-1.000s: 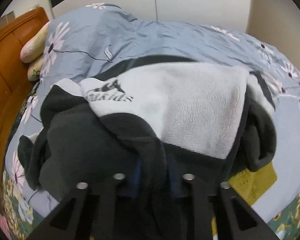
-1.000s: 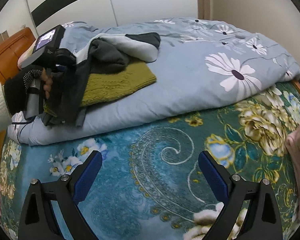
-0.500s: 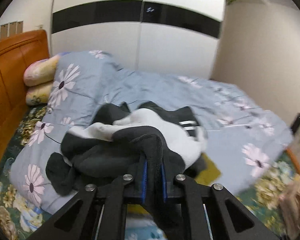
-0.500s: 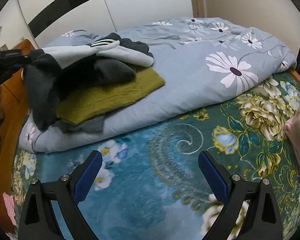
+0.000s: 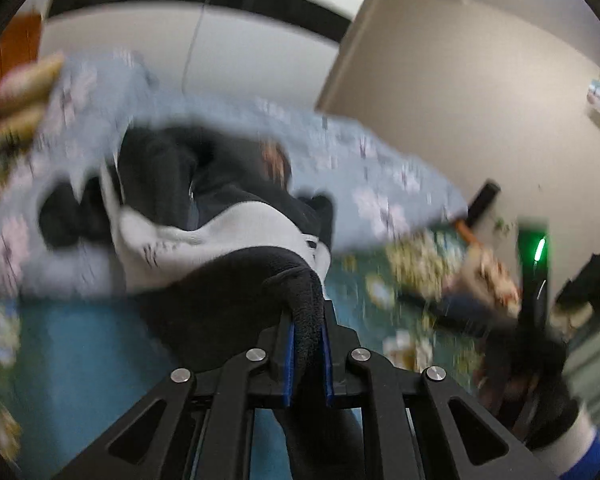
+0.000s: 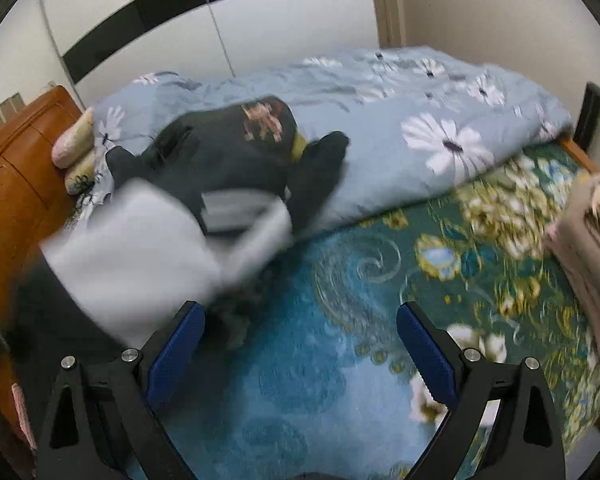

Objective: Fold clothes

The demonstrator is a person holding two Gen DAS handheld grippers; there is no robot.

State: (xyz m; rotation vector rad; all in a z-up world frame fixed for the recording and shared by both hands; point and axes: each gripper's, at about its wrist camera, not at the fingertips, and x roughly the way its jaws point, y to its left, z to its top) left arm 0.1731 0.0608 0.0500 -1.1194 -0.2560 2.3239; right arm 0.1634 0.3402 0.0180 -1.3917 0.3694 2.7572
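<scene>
My left gripper [image 5: 307, 354] is shut on the dark fleece edge of a black and white jacket [image 5: 220, 248]. The jacket stretches from the jaws back to the blue floral quilt [image 5: 360, 160], blurred by motion. In the right wrist view the same jacket [image 6: 140, 248] hangs at the left, its dark body with a floral patch [image 6: 260, 120] still on the quilt [image 6: 420, 120]. My right gripper [image 6: 300, 344] is open and empty above the teal floral bedsheet [image 6: 300, 380].
A wooden headboard [image 6: 16, 184] and pillows [image 6: 74, 144] are at the left. A folded pink floral garment [image 6: 592, 248] lies at the right edge of the bed. A wardrobe [image 6: 220, 20] stands behind. The other hand's gripper with a green light [image 5: 540, 252] shows at right.
My left gripper has pulled the jacket off the pile toward the front of the bed, unrolling it. The olive garment is now mostly hidden. My right gripper stays open.
</scene>
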